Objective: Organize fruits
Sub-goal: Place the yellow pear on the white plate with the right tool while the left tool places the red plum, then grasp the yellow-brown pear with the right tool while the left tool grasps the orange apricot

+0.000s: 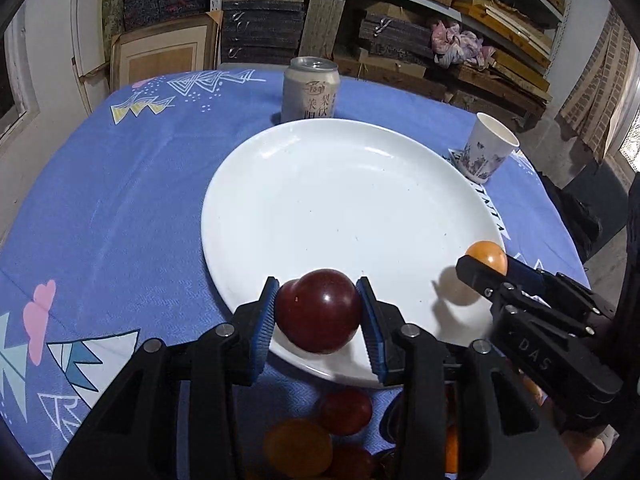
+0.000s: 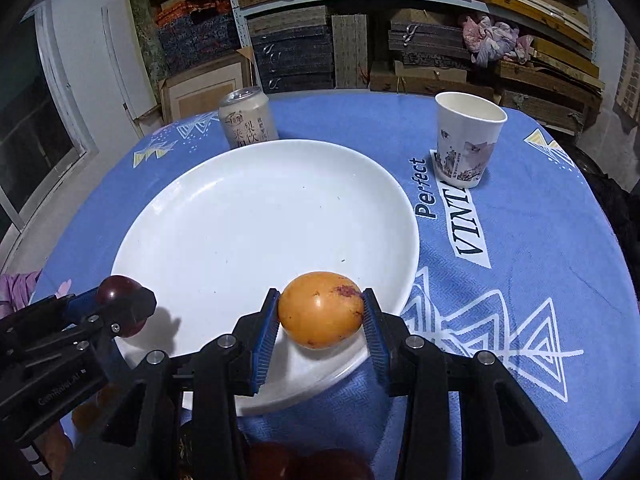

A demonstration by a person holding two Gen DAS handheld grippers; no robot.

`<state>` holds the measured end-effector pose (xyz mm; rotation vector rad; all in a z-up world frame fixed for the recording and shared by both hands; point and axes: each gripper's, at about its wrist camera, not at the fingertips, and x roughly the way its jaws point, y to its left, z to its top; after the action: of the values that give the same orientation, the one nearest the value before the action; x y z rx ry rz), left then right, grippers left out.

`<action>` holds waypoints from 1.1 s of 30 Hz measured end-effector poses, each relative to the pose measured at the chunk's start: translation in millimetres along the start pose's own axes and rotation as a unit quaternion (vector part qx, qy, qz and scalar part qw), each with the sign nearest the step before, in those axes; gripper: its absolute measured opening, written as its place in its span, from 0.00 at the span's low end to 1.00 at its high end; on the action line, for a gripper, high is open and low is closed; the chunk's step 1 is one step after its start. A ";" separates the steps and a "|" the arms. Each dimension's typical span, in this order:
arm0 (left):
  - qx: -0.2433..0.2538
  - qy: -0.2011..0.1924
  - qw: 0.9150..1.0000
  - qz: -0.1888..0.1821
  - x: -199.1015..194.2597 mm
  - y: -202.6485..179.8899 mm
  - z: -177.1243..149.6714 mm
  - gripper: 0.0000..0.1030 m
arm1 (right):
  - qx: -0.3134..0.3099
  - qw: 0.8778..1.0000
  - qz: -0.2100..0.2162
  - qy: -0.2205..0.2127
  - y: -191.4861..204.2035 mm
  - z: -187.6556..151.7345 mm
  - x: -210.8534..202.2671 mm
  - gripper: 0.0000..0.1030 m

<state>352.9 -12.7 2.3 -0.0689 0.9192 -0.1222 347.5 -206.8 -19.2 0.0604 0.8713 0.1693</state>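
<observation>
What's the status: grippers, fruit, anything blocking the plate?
Left gripper shut on dark red fruit; right gripper shut on orange fruit. Both held over near rim of white plate, plate bare. Nothing blocking.

Your two wrist cameras look steeply down along their fingers, close over the near rim of the white plate; both share plate, can and paper cup.

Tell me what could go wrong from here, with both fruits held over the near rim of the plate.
1. The dark red fruit in the left gripper and the orange fruit in the right gripper hang over the white plate's sloping rim; released here, either may roll off.
2. The grippers are close and could collide.
</observation>
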 end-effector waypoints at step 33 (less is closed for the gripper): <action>0.039 -0.033 0.997 0.052 -83.0 47.8 -130.1 0.72 | 0.102 0.983 0.016 -0.151 -77.6 -111.6 -152.1 0.90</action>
<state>203.1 44.9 -16.3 0.0462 0.8491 -0.0584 175.6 -311.3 14.6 0.2841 0.5818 0.0964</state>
